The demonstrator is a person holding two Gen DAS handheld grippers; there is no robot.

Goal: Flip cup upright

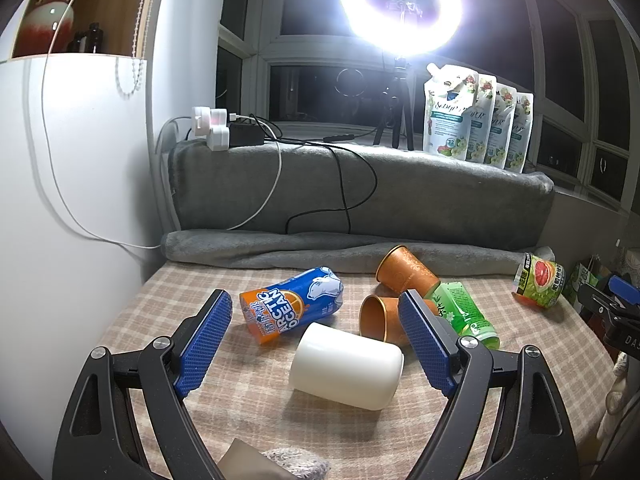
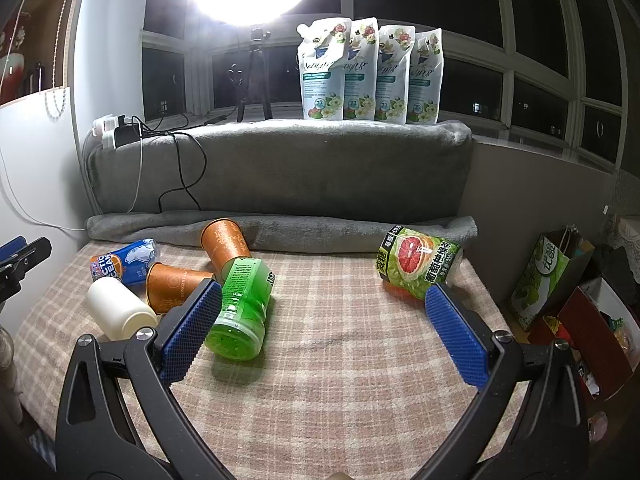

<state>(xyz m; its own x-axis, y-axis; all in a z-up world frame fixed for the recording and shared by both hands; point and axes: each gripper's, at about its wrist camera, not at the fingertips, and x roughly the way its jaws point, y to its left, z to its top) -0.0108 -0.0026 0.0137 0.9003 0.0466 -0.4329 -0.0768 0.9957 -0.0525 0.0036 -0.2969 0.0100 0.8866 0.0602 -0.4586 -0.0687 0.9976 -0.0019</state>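
A white cup lies on its side on the checked cloth, between and just ahead of the fingers of my open left gripper. It also shows in the right wrist view at the left. Two orange paper cups lie on their sides behind it: the near one and the far one. My right gripper is open and empty over the cloth, with its left finger beside a green bottle.
A blue and orange can lies left of the cups. A grapefruit-label bottle lies at the right. A grey blanket roll bounds the back. Bags and boxes stand past the right edge.
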